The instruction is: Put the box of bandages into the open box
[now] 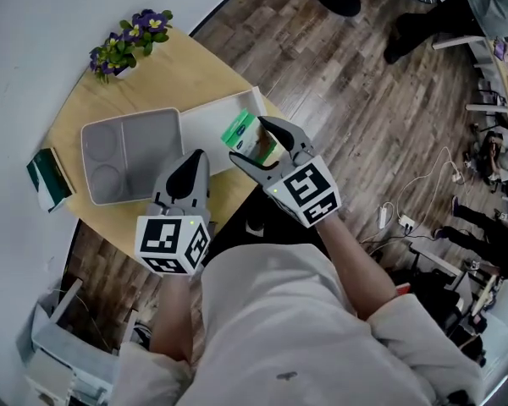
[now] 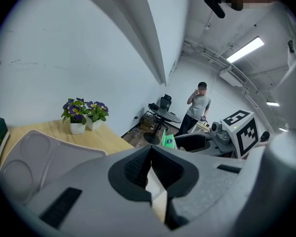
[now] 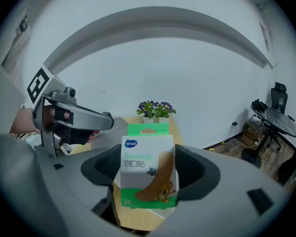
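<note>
While the right gripper (image 1: 246, 137) was clenched on the box of bandages (image 1: 238, 131), the left gripper (image 1: 195, 161) hung just to its left with its jaws pressed together at the tips and nothing between them. The right gripper view showed the bandage box standing upright between the two dark pads, its printed front turned back toward the camera and its green hang tab pointing away past the jaw tips. From the head view this box sat at the right gripper's tips, over the near right corner of the open box (image 1: 205, 129), a shallow white one lying on the round wooden table (image 1: 178, 74). How high the bandage box was above it could not be told.

The open box spread ahead of the right gripper and to its left, reaching across toward the left gripper's line. Straight ahead of the left gripper's closed tips, and touching or nearly touching the open box's left wall, lay a grey tray (image 1: 144, 134) with two round hollows. Well to the left of the left gripper, near the table's edge, stood a dark green book (image 1: 49, 178). Far beyond both grippers, at the back of the table against the white wall, was a small pot of purple and yellow flowers (image 1: 127, 42).

Off to the right of the left gripper, well apart across the room, a person (image 2: 197, 107) stood near a desk with one hand raised.
</note>
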Motion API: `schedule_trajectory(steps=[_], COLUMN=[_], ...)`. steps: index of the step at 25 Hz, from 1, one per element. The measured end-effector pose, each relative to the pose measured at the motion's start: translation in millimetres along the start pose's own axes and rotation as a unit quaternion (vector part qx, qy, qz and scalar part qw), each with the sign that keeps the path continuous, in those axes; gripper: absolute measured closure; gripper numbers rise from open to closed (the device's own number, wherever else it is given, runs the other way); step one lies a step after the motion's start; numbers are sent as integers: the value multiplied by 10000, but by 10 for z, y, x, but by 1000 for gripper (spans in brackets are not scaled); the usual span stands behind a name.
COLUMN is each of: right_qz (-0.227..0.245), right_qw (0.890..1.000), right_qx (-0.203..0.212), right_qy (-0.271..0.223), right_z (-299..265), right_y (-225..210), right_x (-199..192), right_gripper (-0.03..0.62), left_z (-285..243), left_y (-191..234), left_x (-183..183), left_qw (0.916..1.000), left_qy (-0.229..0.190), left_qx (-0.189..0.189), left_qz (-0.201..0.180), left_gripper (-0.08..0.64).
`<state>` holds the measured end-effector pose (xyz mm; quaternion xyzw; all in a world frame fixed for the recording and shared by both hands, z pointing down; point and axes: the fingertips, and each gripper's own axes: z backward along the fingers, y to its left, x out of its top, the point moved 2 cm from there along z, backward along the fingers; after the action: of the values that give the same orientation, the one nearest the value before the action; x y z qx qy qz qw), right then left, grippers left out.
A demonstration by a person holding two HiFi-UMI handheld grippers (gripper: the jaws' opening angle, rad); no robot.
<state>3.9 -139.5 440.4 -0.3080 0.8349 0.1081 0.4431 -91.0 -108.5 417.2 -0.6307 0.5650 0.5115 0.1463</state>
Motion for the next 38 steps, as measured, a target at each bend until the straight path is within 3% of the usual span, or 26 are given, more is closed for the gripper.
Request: schedule_trajectory(steps=[38], right_qz=[367], right_qw=[9966], right_qx=[98], right_qy=[734], right_z=[-730], right_y=[-19], right_x=[-592], right_gripper=[245], left_z=[-185], left_y=[273], left_x=[-238], left_qw=[9995], left_qy=[281], left_qx=[-2], left_qz=[115], left_gripper=[555])
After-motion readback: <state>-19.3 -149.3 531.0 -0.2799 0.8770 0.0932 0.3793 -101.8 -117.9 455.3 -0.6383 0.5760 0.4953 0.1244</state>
